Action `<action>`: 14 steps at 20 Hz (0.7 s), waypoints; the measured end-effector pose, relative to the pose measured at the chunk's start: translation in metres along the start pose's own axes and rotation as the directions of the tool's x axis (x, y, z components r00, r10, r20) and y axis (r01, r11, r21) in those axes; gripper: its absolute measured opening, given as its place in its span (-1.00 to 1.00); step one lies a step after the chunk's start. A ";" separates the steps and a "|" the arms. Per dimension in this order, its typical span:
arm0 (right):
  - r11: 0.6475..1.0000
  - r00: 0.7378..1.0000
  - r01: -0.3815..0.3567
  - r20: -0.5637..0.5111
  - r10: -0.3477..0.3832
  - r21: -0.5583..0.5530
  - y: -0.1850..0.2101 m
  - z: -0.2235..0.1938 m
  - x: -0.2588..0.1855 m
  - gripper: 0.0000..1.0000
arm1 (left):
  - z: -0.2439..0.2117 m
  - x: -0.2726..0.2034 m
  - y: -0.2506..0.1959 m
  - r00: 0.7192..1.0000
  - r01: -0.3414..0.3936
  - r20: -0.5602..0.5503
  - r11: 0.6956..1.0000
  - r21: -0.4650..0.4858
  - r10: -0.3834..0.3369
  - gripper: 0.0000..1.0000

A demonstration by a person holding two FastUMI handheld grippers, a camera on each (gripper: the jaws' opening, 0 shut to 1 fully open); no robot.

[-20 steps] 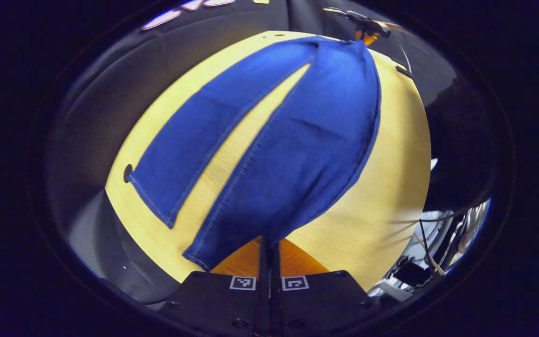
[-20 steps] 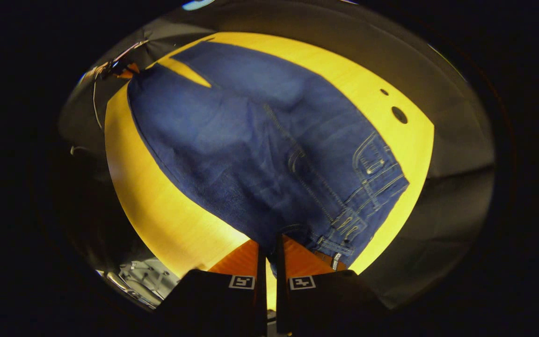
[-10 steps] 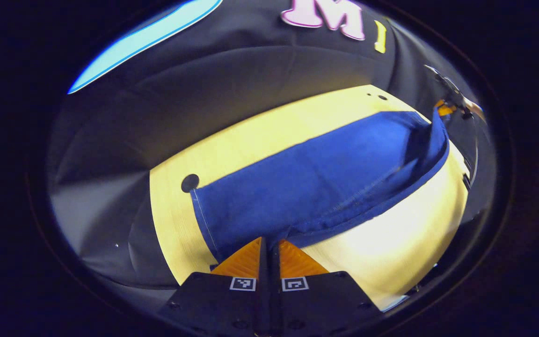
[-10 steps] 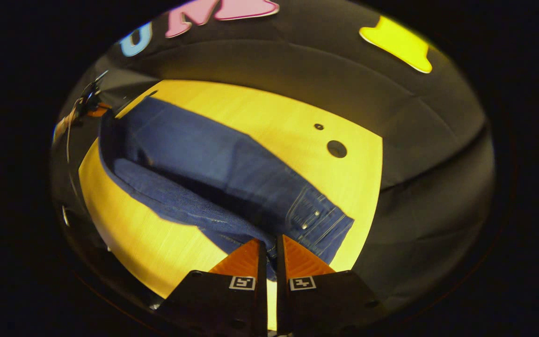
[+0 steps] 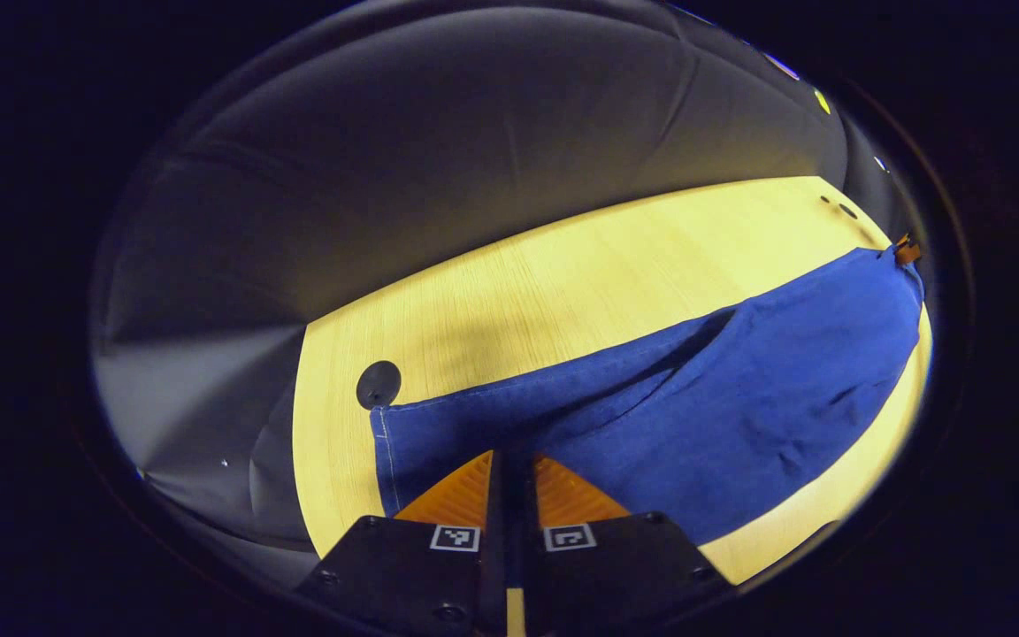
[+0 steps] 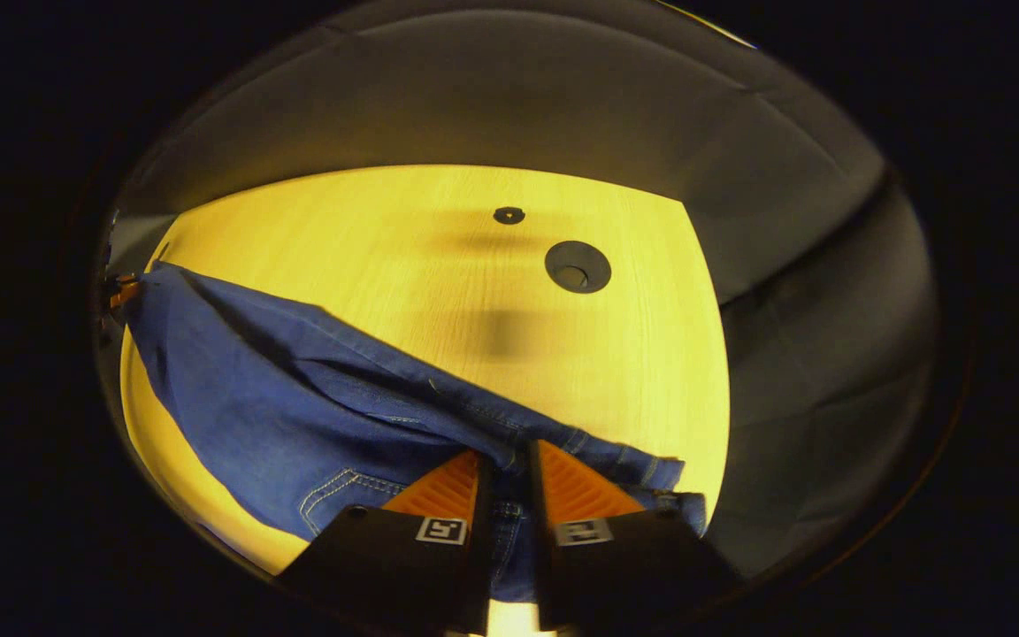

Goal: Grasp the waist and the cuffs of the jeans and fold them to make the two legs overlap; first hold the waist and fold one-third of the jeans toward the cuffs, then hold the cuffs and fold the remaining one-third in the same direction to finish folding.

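Since a second ago the raised leg has come down over its twin, so the soft blue denim jeans (image 5: pixel 686 389) now lie doubled on the pale yellow wooden table (image 5: pixel 509 283). In the left gripper view, the left gripper (image 5: pixel 509 469) is clamped on the near cuff; bare table stretches beyond. In the right gripper view, the right gripper (image 6: pixel 505 464) pinches the stitched waistband (image 6: pixel 624 464). The denim looks heavy and limp, so grip the hems; the right table edge lies close.
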State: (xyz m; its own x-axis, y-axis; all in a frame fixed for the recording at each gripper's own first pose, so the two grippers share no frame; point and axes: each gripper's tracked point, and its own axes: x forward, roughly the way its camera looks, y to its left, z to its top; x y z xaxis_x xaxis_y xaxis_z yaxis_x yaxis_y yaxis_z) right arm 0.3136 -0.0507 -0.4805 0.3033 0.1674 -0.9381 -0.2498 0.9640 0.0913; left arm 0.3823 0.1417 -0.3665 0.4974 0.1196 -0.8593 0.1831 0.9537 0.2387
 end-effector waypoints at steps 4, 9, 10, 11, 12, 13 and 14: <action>1.000 0.997 -0.012 0.081 0.013 -0.017 -0.006 0.014 -0.017 0.43 | 0.011 -0.020 -0.012 0.994 0.033 0.103 0.993 -0.117 -0.021 1.00; 0.969 0.961 -0.030 0.274 -0.039 0.244 -0.055 0.030 -0.091 0.96 | 0.051 -0.114 0.004 0.912 0.059 0.411 0.987 -0.148 0.007 0.96; 0.940 0.950 -0.033 0.302 -0.076 0.340 -0.070 0.026 -0.107 0.96 | 0.055 -0.141 0.003 0.888 0.070 0.461 0.985 -0.155 0.010 0.96; 0.892 0.943 -0.049 0.314 -0.106 0.449 -0.080 0.019 -0.121 0.96 | 0.056 -0.162 -0.002 0.863 0.091 0.505 0.984 -0.151 -0.002 0.96; 0.803 0.941 -0.080 0.310 -0.133 0.590 -0.088 0.005 -0.131 0.97 | 0.057 -0.184 -0.006 0.839 0.106 0.544 0.985 -0.139 -0.013 0.96; 0.723 0.955 -0.111 0.275 -0.112 0.682 -0.082 -0.015 -0.129 0.95 | 0.048 -0.189 -0.006 0.814 0.120 0.581 0.985 -0.122 -0.027 0.96; 0.641 0.965 -0.130 0.244 -0.093 0.756 -0.075 -0.036 -0.119 0.94 | 0.043 -0.197 -0.010 0.797 0.134 0.603 0.985 -0.106 -0.043 0.95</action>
State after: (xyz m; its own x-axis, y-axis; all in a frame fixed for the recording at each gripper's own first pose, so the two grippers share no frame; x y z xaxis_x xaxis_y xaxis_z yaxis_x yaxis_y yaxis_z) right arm 0.2628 -0.1500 -0.3880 0.5405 0.1225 -0.8324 0.4958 0.7530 0.4327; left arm 0.3193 0.0963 -0.1802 0.8997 -0.1122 -0.4219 0.1568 0.9850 0.0725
